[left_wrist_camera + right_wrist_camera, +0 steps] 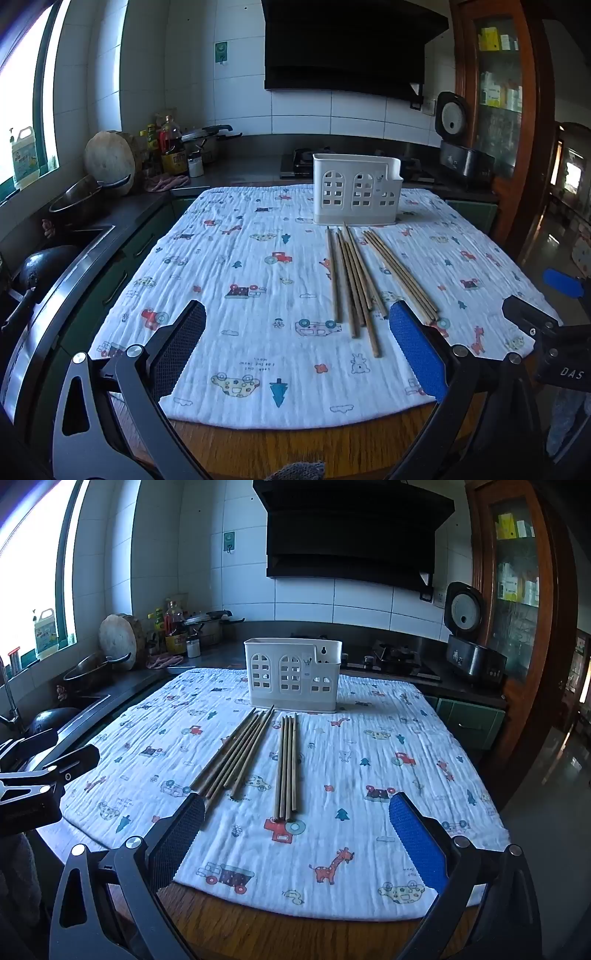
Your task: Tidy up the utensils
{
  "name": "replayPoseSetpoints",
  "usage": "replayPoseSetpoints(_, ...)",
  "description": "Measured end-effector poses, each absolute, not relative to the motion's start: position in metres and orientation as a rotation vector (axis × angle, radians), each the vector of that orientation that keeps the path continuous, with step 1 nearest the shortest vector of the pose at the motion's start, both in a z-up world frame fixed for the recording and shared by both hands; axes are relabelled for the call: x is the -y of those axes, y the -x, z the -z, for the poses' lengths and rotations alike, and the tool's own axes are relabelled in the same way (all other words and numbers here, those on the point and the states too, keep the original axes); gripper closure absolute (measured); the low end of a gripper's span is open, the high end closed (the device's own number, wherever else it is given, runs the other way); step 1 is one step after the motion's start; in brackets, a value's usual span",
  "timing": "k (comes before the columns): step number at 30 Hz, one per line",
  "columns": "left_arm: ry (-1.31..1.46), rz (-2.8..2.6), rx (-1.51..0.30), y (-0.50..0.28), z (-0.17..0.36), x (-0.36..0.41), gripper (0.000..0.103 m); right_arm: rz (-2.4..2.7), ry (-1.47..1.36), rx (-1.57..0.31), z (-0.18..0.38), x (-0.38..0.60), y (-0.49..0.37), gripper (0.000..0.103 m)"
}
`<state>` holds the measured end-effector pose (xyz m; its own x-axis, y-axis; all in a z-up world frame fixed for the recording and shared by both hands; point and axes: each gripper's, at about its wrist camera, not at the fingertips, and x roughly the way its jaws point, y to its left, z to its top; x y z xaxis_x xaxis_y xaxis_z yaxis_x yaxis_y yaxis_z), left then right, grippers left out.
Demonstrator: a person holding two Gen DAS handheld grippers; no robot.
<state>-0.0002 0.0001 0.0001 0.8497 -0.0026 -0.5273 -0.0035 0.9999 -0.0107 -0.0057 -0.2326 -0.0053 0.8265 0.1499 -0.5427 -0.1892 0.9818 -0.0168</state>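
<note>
Several wooden chopsticks lie in two bundles on a patterned white cloth (258, 258) over a round wooden table. The left bundle (351, 280) (236, 753) is loosely fanned; the right bundle (402, 273) (287, 768) is tidy and parallel. Behind them stands a white plastic utensil holder (356, 190) (293, 674) with window-shaped cut-outs, upright and empty as far as I can see. My left gripper (297, 332) hovers open near the table's front, left of the chopsticks. My right gripper (297, 819) hovers open just in front of the right bundle's near ends, nothing between its fingers. Each gripper shows in the other's view, the right gripper (535, 306) and the left gripper (55, 760).
A dark kitchen counter wraps the left and back, with a sink (85, 705), a pan (77, 199), a round wooden chopping block (110, 157), bottles (171, 147), a hob (399, 661) and a rice cooker (469, 642). A wooden cabinet (517, 590) stands at the right.
</note>
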Motion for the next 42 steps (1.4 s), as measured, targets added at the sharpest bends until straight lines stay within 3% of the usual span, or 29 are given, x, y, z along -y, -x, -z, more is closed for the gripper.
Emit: replayPoseSetpoints(42, 0.006, -0.004, -0.548, -0.0013, -0.0033, 0.0005, 0.005, -0.180, 0.074, -0.573, 0.0061, 0.2319, 0.0047, 0.006)
